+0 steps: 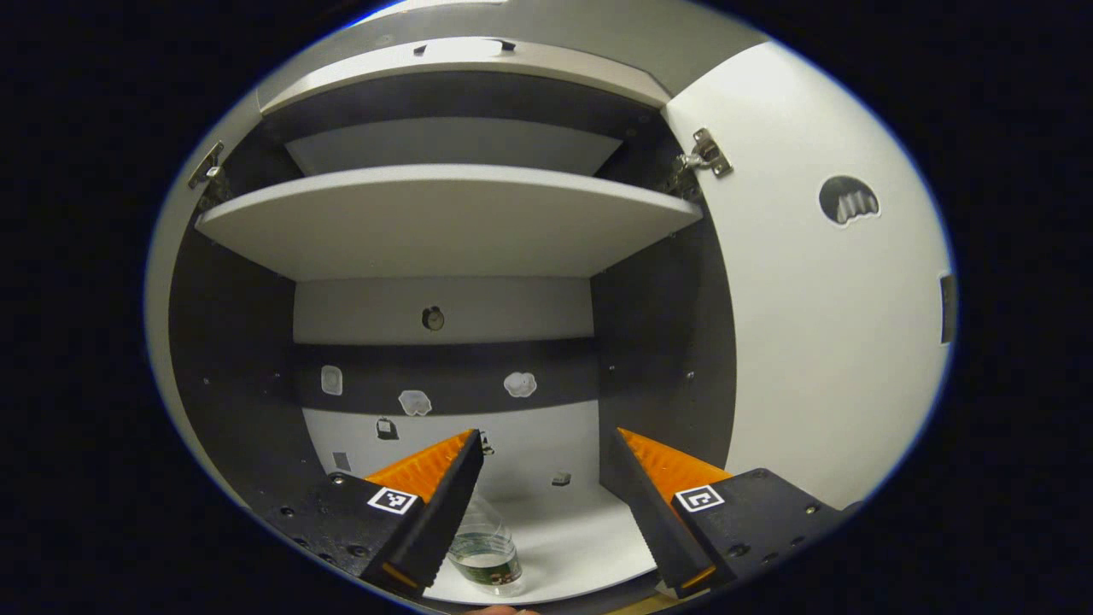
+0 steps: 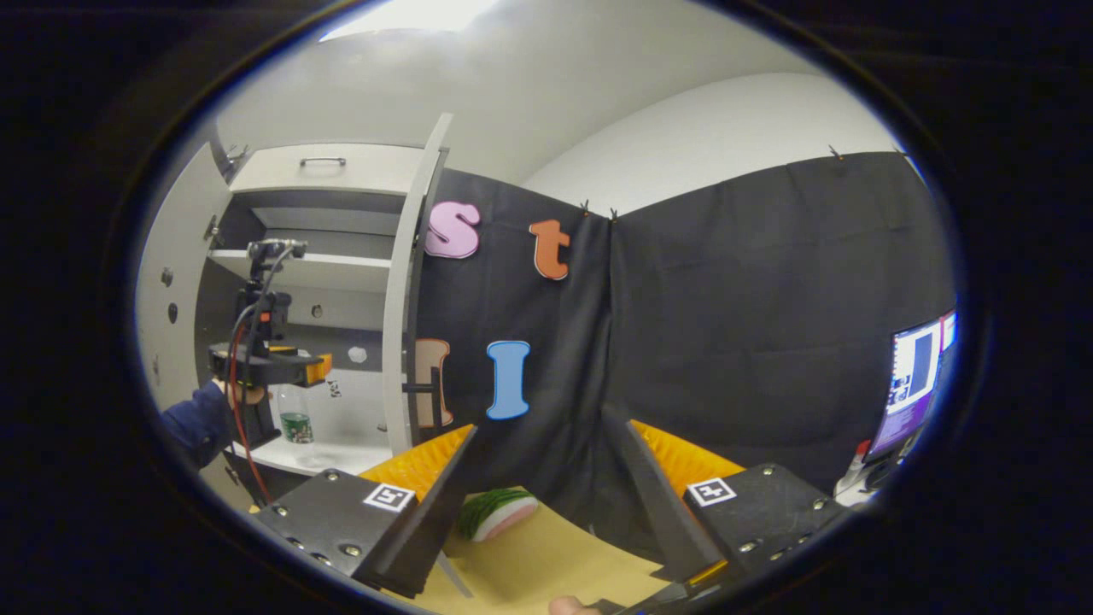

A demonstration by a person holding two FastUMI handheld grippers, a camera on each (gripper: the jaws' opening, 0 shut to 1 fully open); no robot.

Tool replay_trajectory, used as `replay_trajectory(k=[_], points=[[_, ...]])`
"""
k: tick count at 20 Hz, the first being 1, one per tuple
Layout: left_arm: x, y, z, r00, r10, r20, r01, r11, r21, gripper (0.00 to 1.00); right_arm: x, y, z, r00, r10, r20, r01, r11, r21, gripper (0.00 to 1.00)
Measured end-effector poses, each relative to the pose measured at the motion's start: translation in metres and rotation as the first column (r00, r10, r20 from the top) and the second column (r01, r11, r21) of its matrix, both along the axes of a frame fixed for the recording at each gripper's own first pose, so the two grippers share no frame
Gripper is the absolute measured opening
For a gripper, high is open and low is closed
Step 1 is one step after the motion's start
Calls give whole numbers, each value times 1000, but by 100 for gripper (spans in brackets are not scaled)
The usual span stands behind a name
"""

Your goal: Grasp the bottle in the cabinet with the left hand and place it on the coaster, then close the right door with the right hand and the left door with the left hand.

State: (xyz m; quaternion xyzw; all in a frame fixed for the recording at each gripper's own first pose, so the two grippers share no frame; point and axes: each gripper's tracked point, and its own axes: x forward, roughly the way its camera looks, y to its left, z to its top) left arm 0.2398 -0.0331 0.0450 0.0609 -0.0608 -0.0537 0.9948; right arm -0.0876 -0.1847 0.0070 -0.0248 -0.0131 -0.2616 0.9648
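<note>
On the cabinet (image 1: 444,222) floor, a clear bottle (image 1: 485,555) just below the left gripper's (image 1: 542,453) parted fingers.

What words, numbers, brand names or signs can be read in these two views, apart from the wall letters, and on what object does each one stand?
No text can be quoted.
Bottle label: a printed band, too blurred to read.
Square markers on the left gripper and right gripper: black-and-white patterns, no words.
Screen: too small to read.
</note>
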Motion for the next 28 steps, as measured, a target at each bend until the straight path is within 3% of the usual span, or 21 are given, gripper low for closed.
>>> replay_trajectory(k=[6, 13, 15, 16, 18, 28], points=[[0, 42, -7, 994, 101, -32, -101, 995, 18, 97, 8, 12, -11, 999, 44, -19, -44, 999, 9, 100], [21, 66, -45, 978, 170, -124, -169, 985, 16, 95, -3, -2, -13, 1000, 14, -13, -14, 999, 36, 100], [26, 70, -56, 972, 181, -150, -181, 983, 13, 75, -6, -7, -12, 1000, 1, -8, -1, 999, 43, 100], [26, 69, -63, 969, 174, -175, -176, 984, 7, 60, -9, -8, -12, 1000, -2, -4, 2, 999, 47, 97], [32, 69, -57, 976, 159, -152, -163, 987, -13, 44, -11, -10, -9, 1000, -3, 5, 3, 999, 49, 100], [-47, 62, -54, 984, 2, -179, -23, 993, -114, 38, 14, 6, -1, 994, 104, 15, -105, 994, 32, 97]])
